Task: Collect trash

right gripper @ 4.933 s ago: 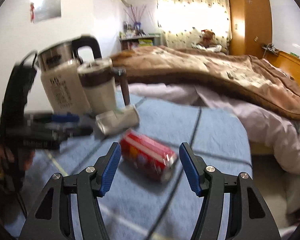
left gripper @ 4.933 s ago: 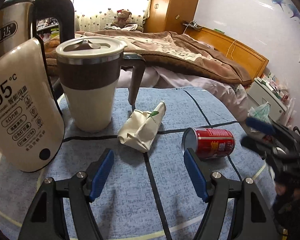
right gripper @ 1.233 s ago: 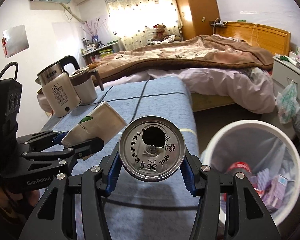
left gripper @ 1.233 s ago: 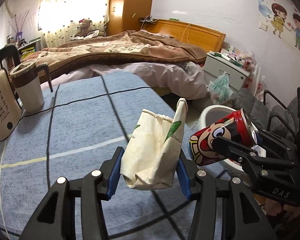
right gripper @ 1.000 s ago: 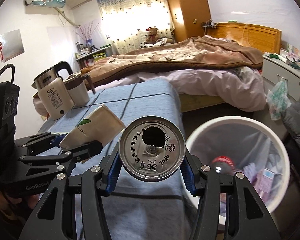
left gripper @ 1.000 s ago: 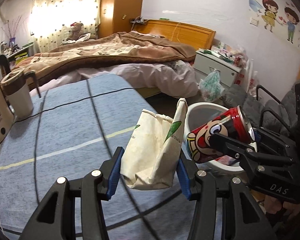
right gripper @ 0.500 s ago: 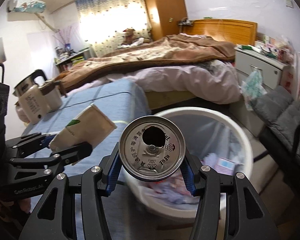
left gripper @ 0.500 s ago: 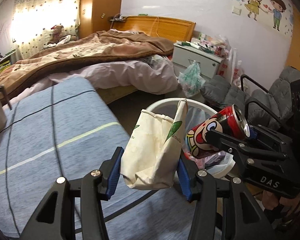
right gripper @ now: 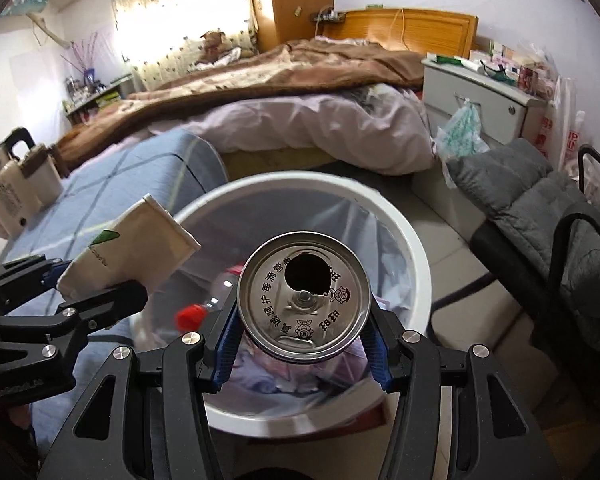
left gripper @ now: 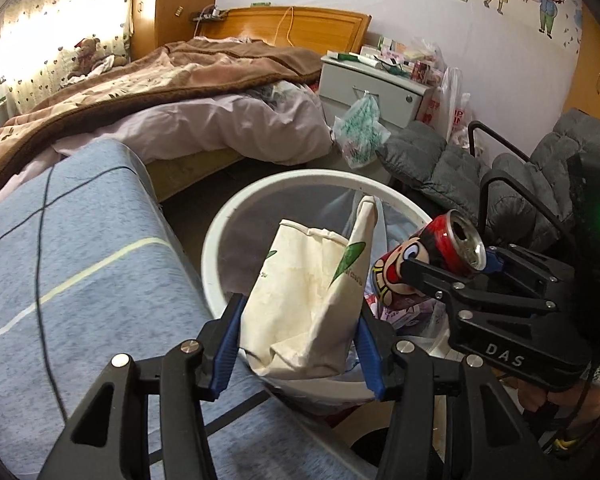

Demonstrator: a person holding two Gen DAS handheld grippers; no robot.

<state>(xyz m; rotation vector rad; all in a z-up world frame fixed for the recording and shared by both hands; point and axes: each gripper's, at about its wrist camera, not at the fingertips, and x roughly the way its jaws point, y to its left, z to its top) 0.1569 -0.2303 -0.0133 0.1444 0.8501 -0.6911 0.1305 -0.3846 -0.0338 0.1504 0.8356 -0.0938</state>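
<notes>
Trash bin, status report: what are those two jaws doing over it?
Left gripper shut on crumpled paper cup. Right gripper shut on red can. Both above white bin. Nothing blocking.

- The white bin stands open-mouthed just off the worktop edge, part-filled with rubbish.
- A grey chair crowds its far side.
- The bed blocks beyond.

"DAS" on right gripper, blurred, perhaps Chinese lettering on can lid
</notes>
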